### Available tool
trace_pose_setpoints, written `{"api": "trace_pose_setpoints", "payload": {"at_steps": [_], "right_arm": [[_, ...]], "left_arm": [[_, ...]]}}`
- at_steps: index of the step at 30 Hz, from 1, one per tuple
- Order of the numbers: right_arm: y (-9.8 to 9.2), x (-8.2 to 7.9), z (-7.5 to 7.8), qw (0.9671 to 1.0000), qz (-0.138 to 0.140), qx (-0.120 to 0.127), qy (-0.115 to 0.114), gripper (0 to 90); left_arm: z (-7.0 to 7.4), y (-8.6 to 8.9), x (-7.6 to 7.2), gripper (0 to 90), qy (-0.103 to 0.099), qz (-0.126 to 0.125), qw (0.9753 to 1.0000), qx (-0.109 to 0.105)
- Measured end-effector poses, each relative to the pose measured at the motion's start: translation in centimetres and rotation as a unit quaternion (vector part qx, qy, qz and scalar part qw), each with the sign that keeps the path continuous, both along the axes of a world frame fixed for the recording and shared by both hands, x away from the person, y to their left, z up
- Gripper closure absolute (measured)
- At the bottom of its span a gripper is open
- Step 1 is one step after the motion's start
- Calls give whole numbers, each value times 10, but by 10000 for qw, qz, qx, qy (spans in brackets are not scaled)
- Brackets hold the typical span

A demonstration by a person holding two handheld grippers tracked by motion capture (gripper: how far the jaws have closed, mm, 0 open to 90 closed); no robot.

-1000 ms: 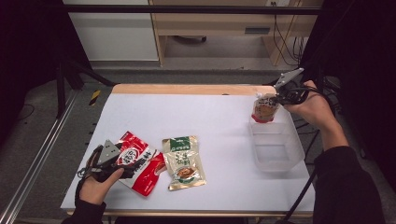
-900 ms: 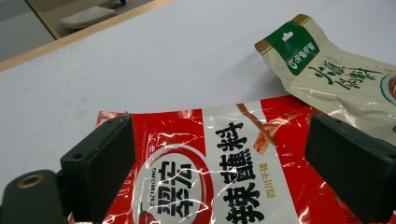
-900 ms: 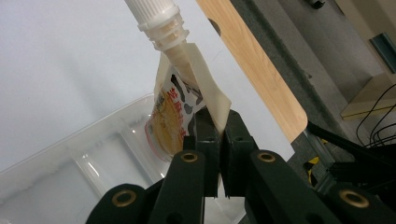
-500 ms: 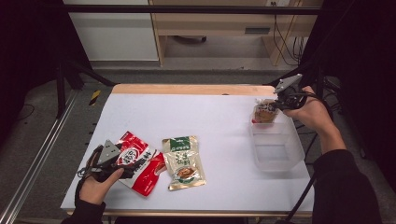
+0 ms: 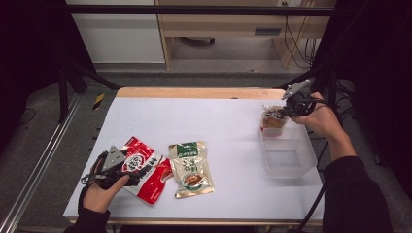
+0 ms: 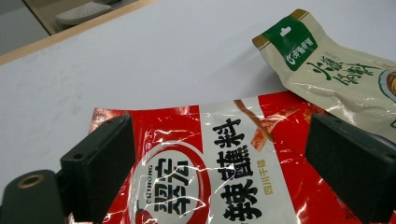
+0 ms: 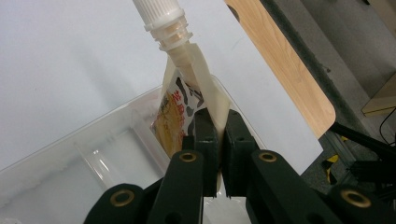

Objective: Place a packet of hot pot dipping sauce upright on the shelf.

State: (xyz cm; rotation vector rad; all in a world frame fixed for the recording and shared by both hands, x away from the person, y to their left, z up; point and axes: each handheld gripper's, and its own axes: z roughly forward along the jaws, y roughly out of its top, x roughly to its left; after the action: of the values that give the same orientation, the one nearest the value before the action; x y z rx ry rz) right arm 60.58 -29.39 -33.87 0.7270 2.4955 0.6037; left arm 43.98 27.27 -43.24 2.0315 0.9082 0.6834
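Item 1: spouted pouch (image 5: 273,119). Held by your right gripper (image 5: 284,112), jaws closed flat on the pouch's side seam, as the right gripper view shows, with the white screw cap (image 7: 156,14) pointing away from you. The pouch hangs at the far rim of the clear tub (image 5: 311,155), its lower end seemingly just inside the wall.

Item 2: clear tub. Stands at the right side of the bench (image 5: 218,111), near its edge. Nothing lies in it apart from the pouch end.

Item 3: red packet (image 5: 145,167). Flat on the bench, near left. Your left gripper (image 5: 133,167) sits over it with jaws spread wide, one either side of the printed face; whether they touch the foil cannot be told.

Item 4: green-topped packet (image 5: 191,167). Flat, just beside the red packet, their edges meeting or overlapping slightly.

Step in hand, as judged: stowing the pouch in the tub, with the red packet lined up as the following pick.

Next move calls for: lower your right hand until the pouch rests in the tub, then part the jaws. For the left, tip the jaws down to catch an edge of the red packet, since a flat foil face gives little to pinch.
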Motion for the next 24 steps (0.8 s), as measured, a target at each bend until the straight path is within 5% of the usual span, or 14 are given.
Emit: {"api": "trace_pose_setpoints", "payload": {"at_steps": [14, 24], "right_arm": [[-1, 3, -3, 10000, -69, 19, 7, 828], [-1, -1, 1, 9992, -337, 197, -62, 539]], "left_arm": [[0, -1, 0, 88, 25, -29, 10000, 10], [-1, -2, 0, 87, 34, -67, 10000, 35]]}}
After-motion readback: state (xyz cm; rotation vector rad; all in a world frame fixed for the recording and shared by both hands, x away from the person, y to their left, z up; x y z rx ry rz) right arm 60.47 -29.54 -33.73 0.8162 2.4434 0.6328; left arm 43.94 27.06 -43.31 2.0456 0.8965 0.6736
